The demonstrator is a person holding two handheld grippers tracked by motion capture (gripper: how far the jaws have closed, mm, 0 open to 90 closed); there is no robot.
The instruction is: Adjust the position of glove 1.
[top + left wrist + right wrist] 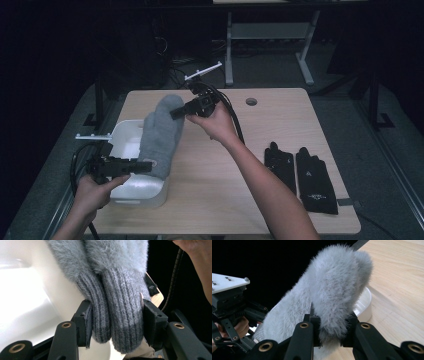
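the grey mitten (161,135) hangs stretched between both claws above the white tub (131,172) at the near left of the desk (235,195). the left claw (144,166) pinches the ribbed cuffs; in the left gripper view two knit cuffs (117,315) sit side by side, squeezed between its pads, so this may be a pair held together. the right claw (176,113) pinches the fluffy tip, and in the right gripper view the fur (337,297) bulges out above its jaws, with the tub's rim (365,302) just behind. the mitten slopes from the far end down toward the person. two black gloves (300,175) lie flat at the right side of the desk, well apart from the tub
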